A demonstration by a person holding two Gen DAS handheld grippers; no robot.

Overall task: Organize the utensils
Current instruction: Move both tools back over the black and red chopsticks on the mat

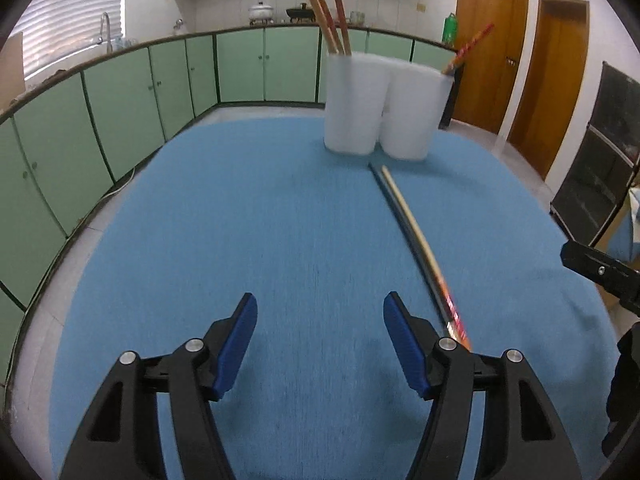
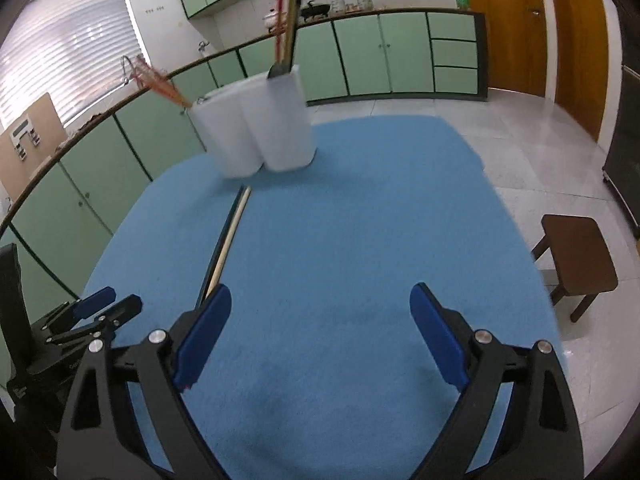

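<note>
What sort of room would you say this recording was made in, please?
Most likely a home kitchen: green cabinets run under a long counter, a sink tap stands by the window, and a white pot sits on a stove. The work surface is a table under a blue cloth.

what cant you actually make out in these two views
- Near end of the chopstick pair lying on the blue cloth: hidden behind the left hand-held gripper finger in the left view and behind the right hand-held gripper finger in the right view.
- Lower ends of utensils inside the white holder: hidden by its opaque walls.
- Countertop cookware: too small.
</note>
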